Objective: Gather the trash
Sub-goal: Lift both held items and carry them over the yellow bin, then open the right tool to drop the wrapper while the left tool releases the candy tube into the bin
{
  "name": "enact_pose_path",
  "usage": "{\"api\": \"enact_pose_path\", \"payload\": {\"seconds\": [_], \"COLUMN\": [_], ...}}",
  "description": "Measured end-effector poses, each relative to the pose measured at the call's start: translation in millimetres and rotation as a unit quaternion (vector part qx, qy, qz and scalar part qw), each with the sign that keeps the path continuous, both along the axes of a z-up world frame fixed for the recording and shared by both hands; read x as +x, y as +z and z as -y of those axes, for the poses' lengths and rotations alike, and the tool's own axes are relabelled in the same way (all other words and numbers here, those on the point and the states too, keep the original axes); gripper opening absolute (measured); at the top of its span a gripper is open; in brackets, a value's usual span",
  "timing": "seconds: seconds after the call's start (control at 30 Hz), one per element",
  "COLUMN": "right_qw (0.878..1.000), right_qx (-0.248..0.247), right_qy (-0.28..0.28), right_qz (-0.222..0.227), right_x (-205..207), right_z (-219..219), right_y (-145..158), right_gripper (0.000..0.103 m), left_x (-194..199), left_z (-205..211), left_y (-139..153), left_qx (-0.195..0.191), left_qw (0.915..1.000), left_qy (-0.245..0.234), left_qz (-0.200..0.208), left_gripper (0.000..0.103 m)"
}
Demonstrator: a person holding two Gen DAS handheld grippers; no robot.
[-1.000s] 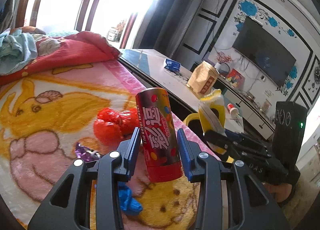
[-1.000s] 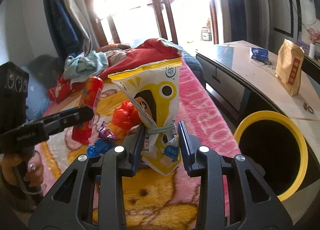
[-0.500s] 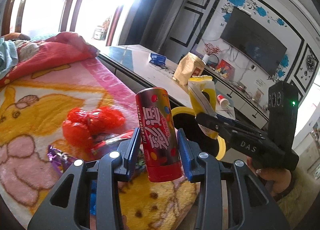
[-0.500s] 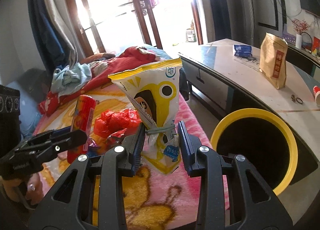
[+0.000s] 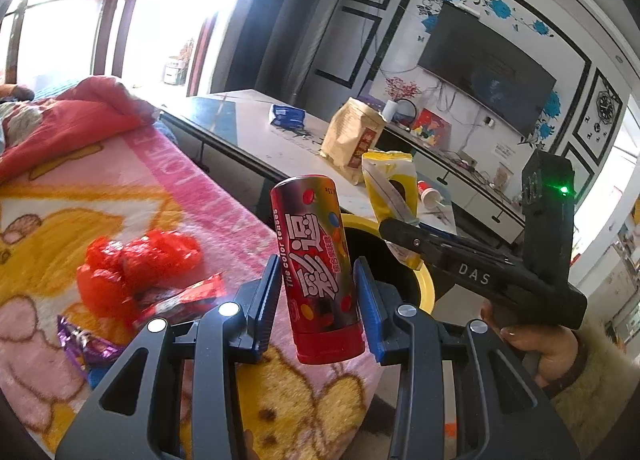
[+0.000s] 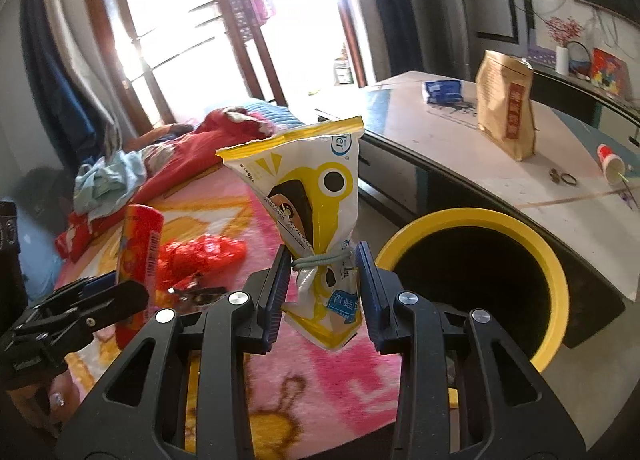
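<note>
The left tongs point(image 5: 316, 298) grip a red candy tube point(image 5: 316, 268) upright above the blanket point(image 5: 168, 196). The right tongs point(image 6: 322, 284) clamp a tied yellow snack bag point(image 6: 308, 212) just beside the yellow bin point(image 6: 556, 260).

We've got the bin point(image 6: 472, 216) mouth wide open beside the blanket point(image 6: 224, 216); only the table point(image 6: 520, 164) edge crowds its far side, plus wrappers point(image 5: 136, 264) littering the blanket.
</note>
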State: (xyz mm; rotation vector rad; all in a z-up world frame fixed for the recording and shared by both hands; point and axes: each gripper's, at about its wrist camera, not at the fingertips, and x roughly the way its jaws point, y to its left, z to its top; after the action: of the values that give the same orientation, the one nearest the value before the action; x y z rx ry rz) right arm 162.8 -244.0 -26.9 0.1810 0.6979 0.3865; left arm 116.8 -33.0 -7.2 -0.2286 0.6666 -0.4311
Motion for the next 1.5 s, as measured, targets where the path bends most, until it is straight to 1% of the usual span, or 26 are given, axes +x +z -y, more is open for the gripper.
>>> {"api": "enact_pose_path", "payload": {"seconds": [0.27, 0.7, 1.17, 1.5], "right_qw": [0.999, 0.995, 0.990, 0.984], "right_qx": [0.012, 0.025, 0.032, 0.026], "right_qy": [-0.042, -0.087, -0.126, -0.152], "right_qz": [-0.018, -0.031, -0.055, -0.084], "right_x": [10, 21, 32, 42], "right_z": [30, 64, 95, 112], "right_y": [-8, -18, -35, -57], "right_gripper": [0.027, 0.027, 0.027, 0.027], "left_x": [13, 34, 60, 77], "left_z": [26, 62, 99, 122], "left_y": [0, -10, -31, -50], "left_qx": [0.004, 0.015, 0.022, 0.028], "left_qw": [0.9998, 0.9986, 0.9971, 0.9954], "left_qy": [-0.021, -0.050, -0.068, -0.078], "left_qz": [0.000, -0.007, -0.026, -0.048], "left_gripper": [0.035, 0.035, 0.035, 0.035]}}
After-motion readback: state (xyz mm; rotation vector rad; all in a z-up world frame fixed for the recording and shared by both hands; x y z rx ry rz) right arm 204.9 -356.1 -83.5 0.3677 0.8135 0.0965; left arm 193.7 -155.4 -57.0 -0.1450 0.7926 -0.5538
